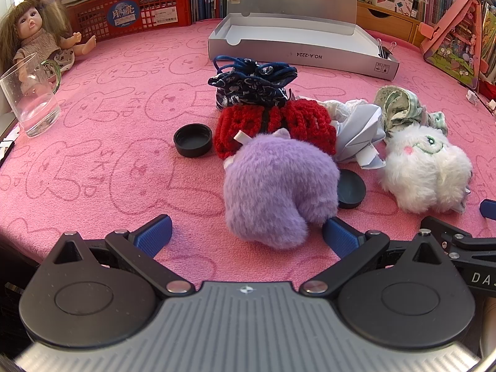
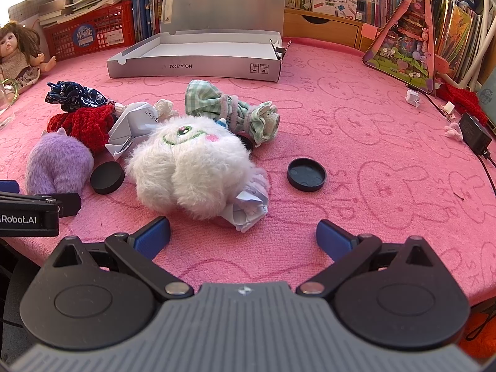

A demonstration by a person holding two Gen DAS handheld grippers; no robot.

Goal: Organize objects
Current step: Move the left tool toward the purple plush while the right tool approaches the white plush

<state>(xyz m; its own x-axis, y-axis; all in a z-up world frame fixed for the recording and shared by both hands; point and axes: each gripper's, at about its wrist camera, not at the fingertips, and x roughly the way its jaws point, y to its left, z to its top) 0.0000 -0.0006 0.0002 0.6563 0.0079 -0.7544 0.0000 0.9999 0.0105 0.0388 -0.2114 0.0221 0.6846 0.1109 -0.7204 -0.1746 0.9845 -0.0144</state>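
Observation:
A pile lies on the pink cloth: a purple plush [image 1: 279, 189] [image 2: 57, 162], a white plush [image 1: 424, 167] [image 2: 189, 167], a red knit piece [image 1: 272, 124] [image 2: 83, 124], a navy pouch [image 1: 251, 83] [image 2: 74, 96], crumpled paper [image 1: 359, 133] [image 2: 130, 127], a green checked cloth bundle [image 2: 232, 111] [image 1: 400, 105] and black lids [image 1: 192, 140] [image 2: 306, 170] [image 2: 107, 177]. An open grey box [image 1: 297, 52] [image 2: 198, 62] stands behind. My left gripper [image 1: 248, 232] is open, just before the purple plush. My right gripper [image 2: 243, 235] is open, just before the white plush.
A doll [image 1: 34, 37] and a glass mug [image 1: 31, 99] are at far left. A red crate [image 1: 130, 12], books and a wooden drawer unit [image 2: 322, 24] line the back. A pink triangular toy house [image 2: 409, 40], a black charger [image 2: 474, 136] and small bits lie at right.

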